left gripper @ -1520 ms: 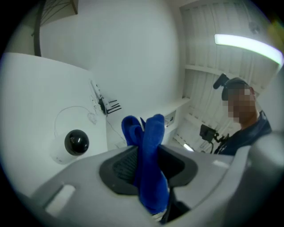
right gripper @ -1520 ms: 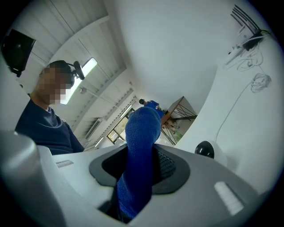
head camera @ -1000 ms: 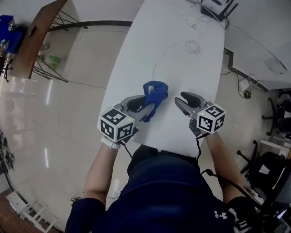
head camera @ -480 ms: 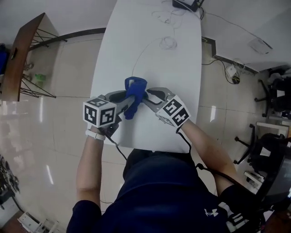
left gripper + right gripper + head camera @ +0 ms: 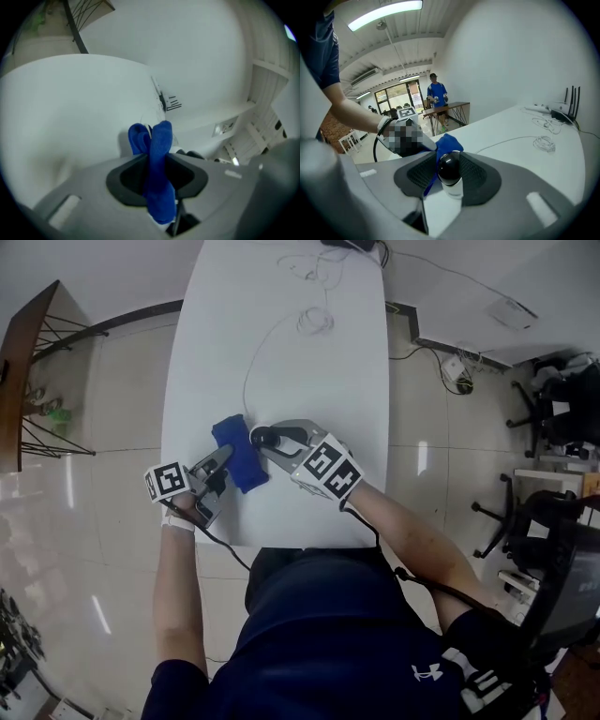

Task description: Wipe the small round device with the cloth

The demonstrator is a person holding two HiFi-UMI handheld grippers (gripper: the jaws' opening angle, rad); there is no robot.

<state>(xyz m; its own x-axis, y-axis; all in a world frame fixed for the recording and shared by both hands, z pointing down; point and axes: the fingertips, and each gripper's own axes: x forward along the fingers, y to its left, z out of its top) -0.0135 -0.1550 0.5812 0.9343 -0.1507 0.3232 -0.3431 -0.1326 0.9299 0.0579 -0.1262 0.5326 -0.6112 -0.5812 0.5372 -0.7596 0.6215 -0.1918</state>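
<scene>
A blue cloth [image 5: 239, 456] is pinched between the jaws of my left gripper [image 5: 221, 463] near the front of the white table [image 5: 337, 381]. In the left gripper view the cloth [image 5: 159, 178] stands bunched up between the pads and sticks out past them. My right gripper [image 5: 269, 438] holds the small round device [image 5: 265, 438], which has a black dome on a white base [image 5: 449, 171]. Its jaws have just been closing with the device between them. The cloth [image 5: 447, 142] sits right behind the device, touching or nearly touching it.
A thin white cable [image 5: 258, 348] runs up the table to a coil [image 5: 316, 320]. More cords and a black box lie at the far end [image 5: 352, 245]. A wooden table [image 5: 23, 352] stands at left, office chairs [image 5: 562, 409] at right. A person in blue [image 5: 437, 96] stands far off.
The two grippers were apart and have come together. My left gripper has sunk and rolled, bringing the cloth down beside the device in the right gripper.
</scene>
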